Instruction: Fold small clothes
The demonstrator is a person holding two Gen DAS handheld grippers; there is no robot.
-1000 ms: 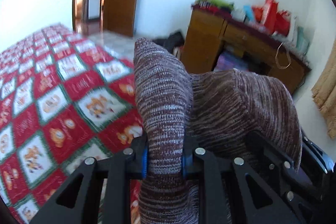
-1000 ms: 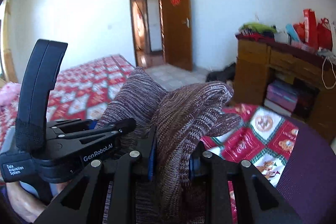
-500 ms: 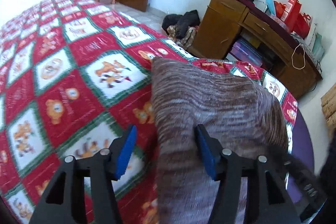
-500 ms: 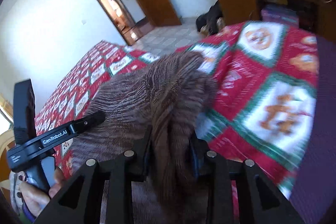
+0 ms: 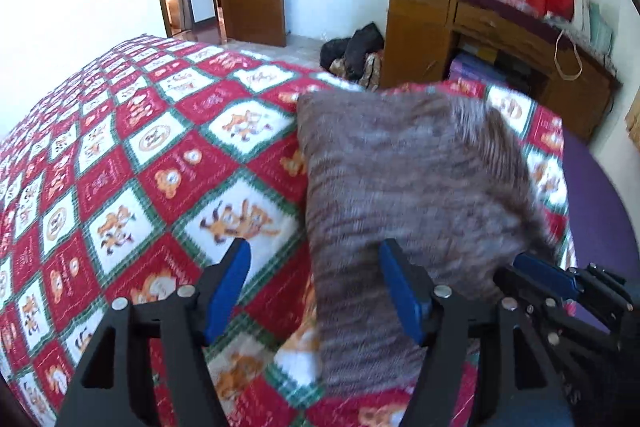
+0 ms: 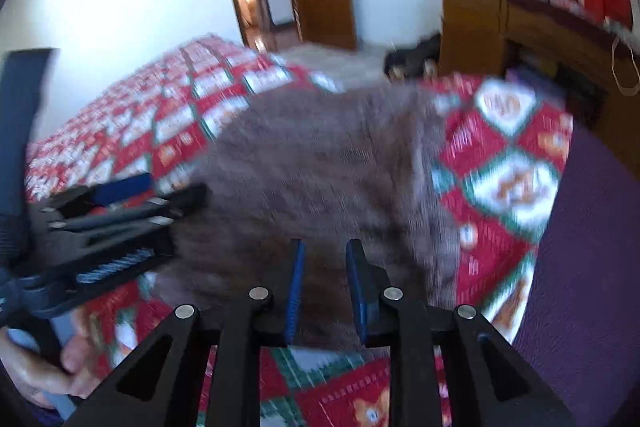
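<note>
Brown knitted garment (image 5: pixel 416 179) lies flat on the checked bedspread (image 5: pixel 160 163), long axis running from 6 toward 12 o'clock. Left tongs (image 5: pixel 316 291), jaws just opened wide, straddle only its left edge, pads clear. Right tongs (image 6: pixel 325 291), narrowly parted and just closing, hover over its near hem, apparently gripping nothing.

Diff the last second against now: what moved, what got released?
The brown knit garment, held up bunched before, came down and lies flat on the quilt. The left gripper let go: its jaws have just been opening, and the garment's edge sits between them unpressed. The right gripper's jaws have just been closing slightly around the near edge; blur hides whether they grip. The quilt is unchanged.
</note>
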